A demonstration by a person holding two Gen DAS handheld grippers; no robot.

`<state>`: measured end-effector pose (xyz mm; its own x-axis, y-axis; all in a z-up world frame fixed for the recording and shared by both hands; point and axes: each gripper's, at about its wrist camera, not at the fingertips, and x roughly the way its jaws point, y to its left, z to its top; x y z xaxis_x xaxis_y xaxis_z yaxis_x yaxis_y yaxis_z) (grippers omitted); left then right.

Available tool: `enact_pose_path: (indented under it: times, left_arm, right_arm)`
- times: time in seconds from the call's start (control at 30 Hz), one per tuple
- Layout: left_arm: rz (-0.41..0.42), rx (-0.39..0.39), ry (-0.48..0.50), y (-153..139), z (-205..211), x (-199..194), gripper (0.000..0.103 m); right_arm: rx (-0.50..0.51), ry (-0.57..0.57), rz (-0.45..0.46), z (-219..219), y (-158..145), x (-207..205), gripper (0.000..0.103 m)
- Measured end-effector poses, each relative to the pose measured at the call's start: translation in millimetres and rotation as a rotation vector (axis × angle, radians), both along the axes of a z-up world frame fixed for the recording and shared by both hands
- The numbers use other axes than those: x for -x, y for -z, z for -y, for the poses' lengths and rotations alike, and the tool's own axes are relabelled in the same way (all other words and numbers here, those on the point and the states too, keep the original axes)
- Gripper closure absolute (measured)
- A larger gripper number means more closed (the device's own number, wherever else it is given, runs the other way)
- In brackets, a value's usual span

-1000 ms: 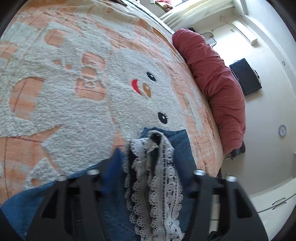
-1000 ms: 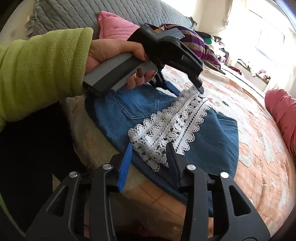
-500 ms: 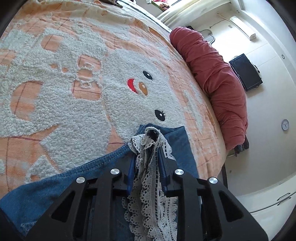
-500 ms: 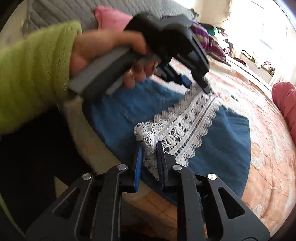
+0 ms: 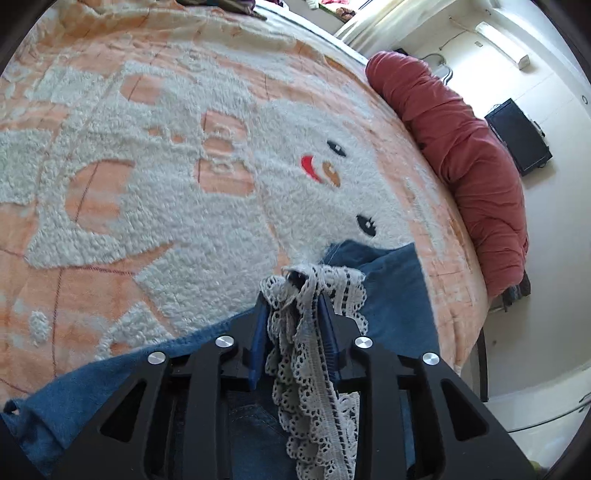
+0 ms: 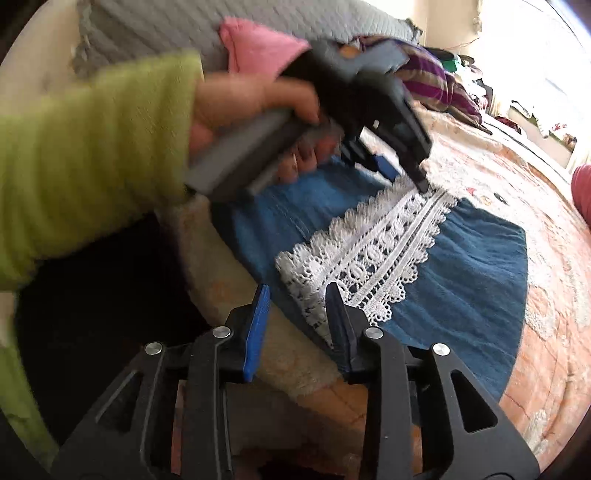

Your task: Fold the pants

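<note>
The blue denim pants (image 6: 461,277) lie folded on the fleece blanket near the bed's front edge, with a white lace trim (image 6: 380,251) running across the top. My left gripper (image 5: 293,299) holds the far end of the lace (image 5: 306,354), which stands bunched between its blue pads; its jaws are opening slightly. In the right wrist view a hand in a green sleeve (image 6: 92,147) carries this left gripper (image 6: 402,173). My right gripper (image 6: 297,291) is at the lace's near corner. Its jaws are opening, and the left pad stands off the lace.
The orange-and-white fleece blanket (image 5: 184,203) covers the bed. A red rolled duvet (image 5: 472,177) lies along its far side. A grey quilted cushion (image 6: 166,33), a pink cloth (image 6: 255,48) and striped clothes (image 6: 436,85) sit behind the hand. The bed's edge (image 6: 295,369) is just under my right gripper.
My left jaws went from wide apart to closed around the bunched lace. My right jaws pinched the lace's near corner half a second ago and have since come apart.
</note>
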<state>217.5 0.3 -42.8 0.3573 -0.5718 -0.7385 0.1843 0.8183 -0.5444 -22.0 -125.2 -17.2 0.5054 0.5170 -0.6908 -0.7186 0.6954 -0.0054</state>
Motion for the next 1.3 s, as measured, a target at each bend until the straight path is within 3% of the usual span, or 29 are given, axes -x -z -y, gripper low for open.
enact_pose_path:
  times: [0.17, 0.3, 0.4, 0.5, 0.6, 0.7, 0.83, 0.93, 1.17, 1.3]
  left_arm:
    - [0.107, -0.042, -0.031, -30, -6, 16, 0.076]
    - [0.176, -0.049, 0.032, -48, 13, 53, 0.072]
    - [0.202, -0.083, 0.102, -46, 35, 81, 0.069]
    - [0.178, -0.162, 0.159, -28, 56, 107, 0.069]
    - [0.143, -0.226, 0.153, -8, 60, 122, 0.069]
    - [0.178, -0.257, 0.134, -8, 58, 132, 0.069]
    - [0.196, -0.248, 0.114, -7, 53, 139, 0.069]
    - [0.207, -0.219, 0.116, -12, 53, 142, 0.056]
    - [0.243, -0.221, 0.098, -21, 54, 155, 0.036]
    - [0.249, -0.209, 0.077, -25, 49, 159, 0.035]
  right_arm:
    - [-0.051, 0.145, 0.034, 48, -19, -4, 0.073]
    - [-0.046, 0.268, -0.032, 86, -8, -23, 0.073]
    - [-0.012, 0.286, -0.064, 96, 3, -29, 0.073]
    - [0.029, 0.319, -0.121, 98, 20, -28, 0.072]
    - [0.012, 0.320, -0.135, 103, 25, -23, 0.072]
    - [-0.007, 0.325, -0.147, 108, 28, -23, 0.072]
    - [-0.001, 0.330, -0.138, 104, 30, -23, 0.072]
    - [-0.015, 0.331, -0.145, 106, 31, -27, 0.071]
    - [-0.047, 0.351, -0.117, 113, 13, -15, 0.055]
    - [-0.053, 0.376, -0.093, 117, 4, -11, 0.047]
